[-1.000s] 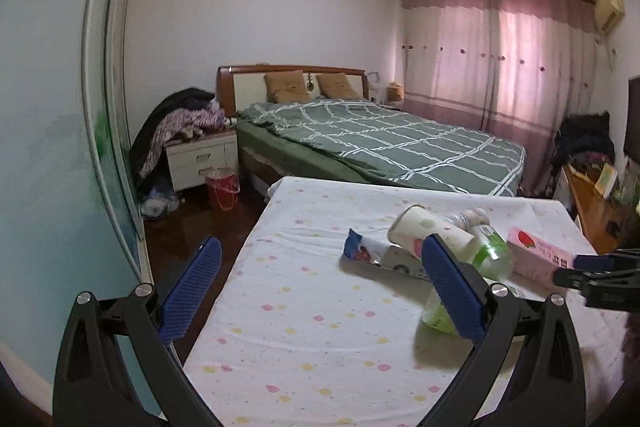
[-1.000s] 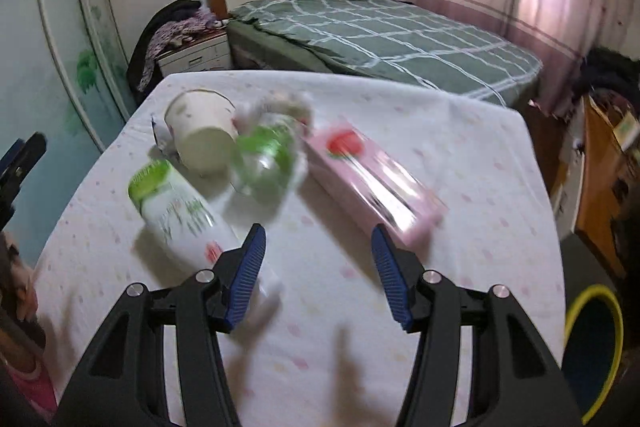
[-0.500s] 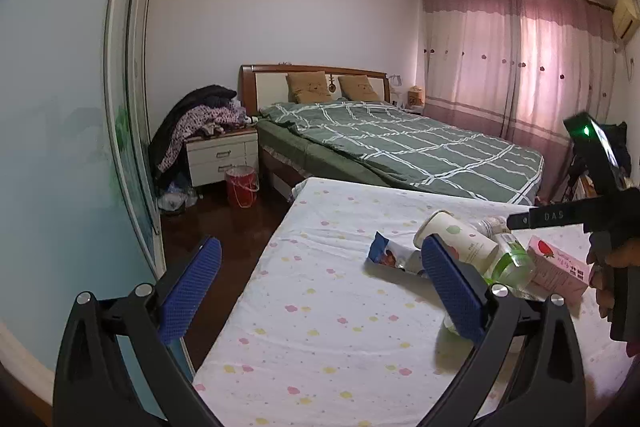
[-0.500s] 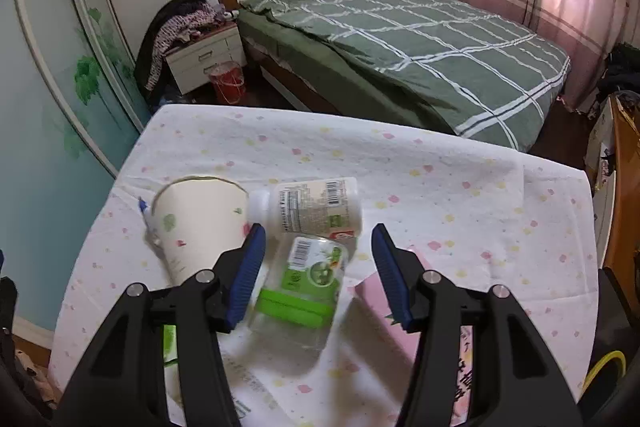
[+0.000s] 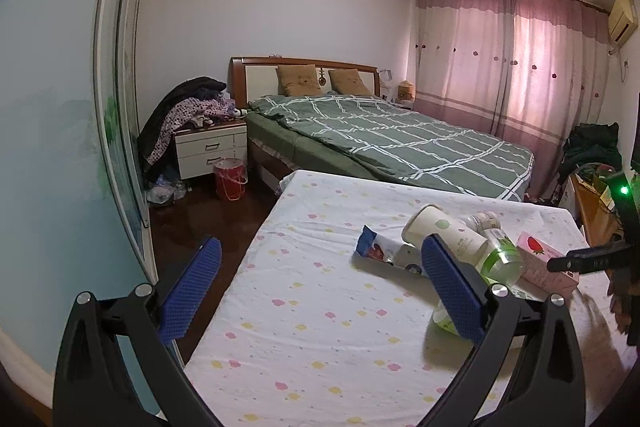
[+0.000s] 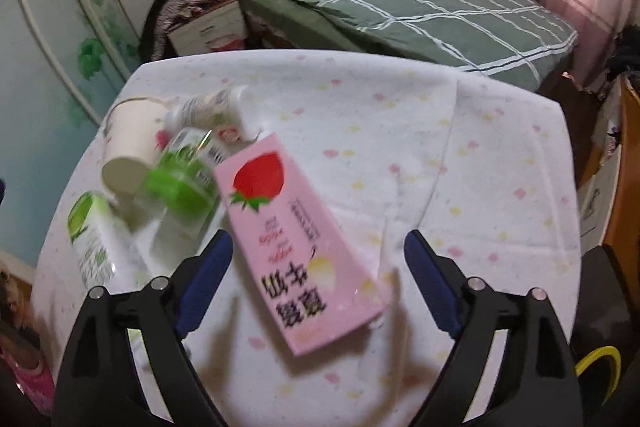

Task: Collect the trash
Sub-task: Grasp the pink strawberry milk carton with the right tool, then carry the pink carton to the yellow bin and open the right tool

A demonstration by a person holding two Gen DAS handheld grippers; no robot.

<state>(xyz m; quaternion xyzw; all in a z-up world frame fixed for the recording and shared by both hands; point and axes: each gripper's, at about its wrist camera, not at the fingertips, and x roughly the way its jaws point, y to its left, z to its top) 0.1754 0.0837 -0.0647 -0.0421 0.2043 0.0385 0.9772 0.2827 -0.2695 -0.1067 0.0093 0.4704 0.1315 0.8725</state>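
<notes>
A pile of trash lies on the table with a dotted white cloth [image 6: 460,163]. In the right wrist view a pink strawberry milk carton [image 6: 296,247] lies flat between the jaws of my open right gripper [image 6: 320,283], not gripped. Left of it lie a clear bottle with a green label [image 6: 180,183], a paper cup [image 6: 132,143], a white bottle [image 6: 212,111] and a green-and-white bottle [image 6: 90,235]. In the left wrist view my left gripper [image 5: 316,287] is open and empty over the table's left edge; the pile with the cup [image 5: 436,231], a blue wrapper [image 5: 376,247] and the carton [image 5: 548,263] lies to its right.
A bed with a green checked cover [image 5: 400,143] stands beyond the table. A nightstand heaped with clothes [image 5: 204,143] and a red bucket [image 5: 230,179] stand by the left wall. A yellow-rimmed bin [image 6: 600,367] shows at the lower right. A wooden cabinet [image 6: 624,187] stands on the right.
My right gripper has moved right and down and opened wider, from over the green-label bottle to astride the pink carton. The left gripper stays open and has drifted slightly.
</notes>
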